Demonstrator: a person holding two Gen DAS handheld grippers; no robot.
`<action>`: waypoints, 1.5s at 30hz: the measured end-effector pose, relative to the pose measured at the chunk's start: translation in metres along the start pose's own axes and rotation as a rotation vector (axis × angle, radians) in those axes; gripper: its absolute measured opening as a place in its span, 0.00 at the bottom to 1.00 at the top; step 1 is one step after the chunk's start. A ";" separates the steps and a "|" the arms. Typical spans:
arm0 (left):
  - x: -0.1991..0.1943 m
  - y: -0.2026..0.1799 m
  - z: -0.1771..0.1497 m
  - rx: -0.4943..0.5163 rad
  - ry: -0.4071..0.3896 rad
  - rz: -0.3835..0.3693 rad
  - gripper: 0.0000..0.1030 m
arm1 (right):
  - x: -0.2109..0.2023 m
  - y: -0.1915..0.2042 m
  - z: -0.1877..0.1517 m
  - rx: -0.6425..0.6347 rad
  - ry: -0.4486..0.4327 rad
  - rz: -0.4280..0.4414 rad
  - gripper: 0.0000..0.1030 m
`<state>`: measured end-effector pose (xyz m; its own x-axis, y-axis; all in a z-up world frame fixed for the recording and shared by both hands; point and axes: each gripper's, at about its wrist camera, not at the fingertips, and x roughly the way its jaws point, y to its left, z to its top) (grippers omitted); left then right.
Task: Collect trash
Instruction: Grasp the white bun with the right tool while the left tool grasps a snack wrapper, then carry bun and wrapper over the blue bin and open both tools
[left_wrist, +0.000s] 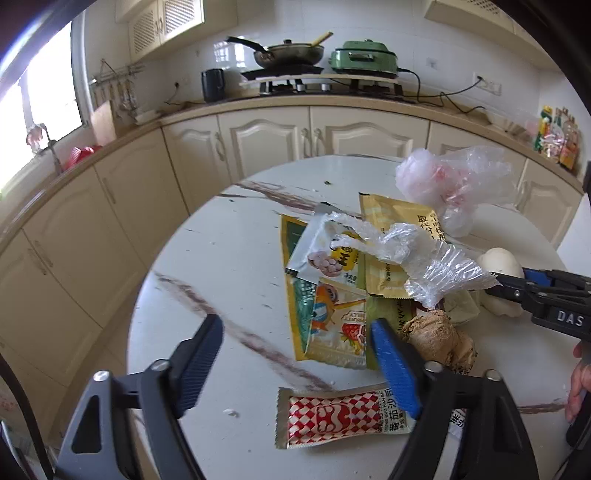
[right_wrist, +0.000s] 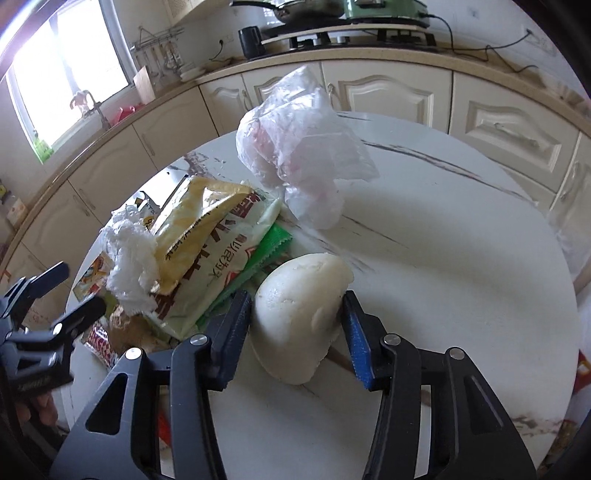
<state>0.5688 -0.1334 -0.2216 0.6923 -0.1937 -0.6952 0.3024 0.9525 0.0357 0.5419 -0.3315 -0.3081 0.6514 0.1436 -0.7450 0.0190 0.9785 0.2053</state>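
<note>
One steamed bun (right_wrist: 301, 314) is sitting between the right gripper's (right_wrist: 295, 332) spread fingers. The left gripper (left_wrist: 295, 354) is hanging open above one ketchup packet (left_wrist: 343, 417) on the surface (left_wrist: 221, 258).

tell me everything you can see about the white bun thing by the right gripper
The white bun is a pale, smooth, matte dome, apparently soft steamed dough, with faint dimples and small specks. It looks whole and sits tilted on the white marble-look table, beside the pile of wrappers. The right gripper brackets it, a finger on each side, close to or touching its sides; a firm grip cannot be confirmed. In the left wrist view only its top shows behind that gripper.
</note>
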 end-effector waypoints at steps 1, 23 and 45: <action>0.003 0.002 0.001 -0.008 0.009 -0.013 0.64 | -0.003 -0.003 -0.003 0.008 -0.004 0.004 0.46; -0.062 0.034 -0.042 -0.069 -0.022 -0.171 0.15 | -0.063 0.020 -0.032 0.014 -0.055 0.038 0.46; -0.212 0.202 -0.161 -0.276 -0.112 -0.038 0.15 | -0.039 0.286 -0.053 -0.302 -0.013 0.331 0.46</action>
<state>0.3777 0.1381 -0.1824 0.7564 -0.2409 -0.6081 0.1511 0.9689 -0.1959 0.4818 -0.0496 -0.2546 0.5947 0.4565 -0.6618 -0.4132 0.8797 0.2355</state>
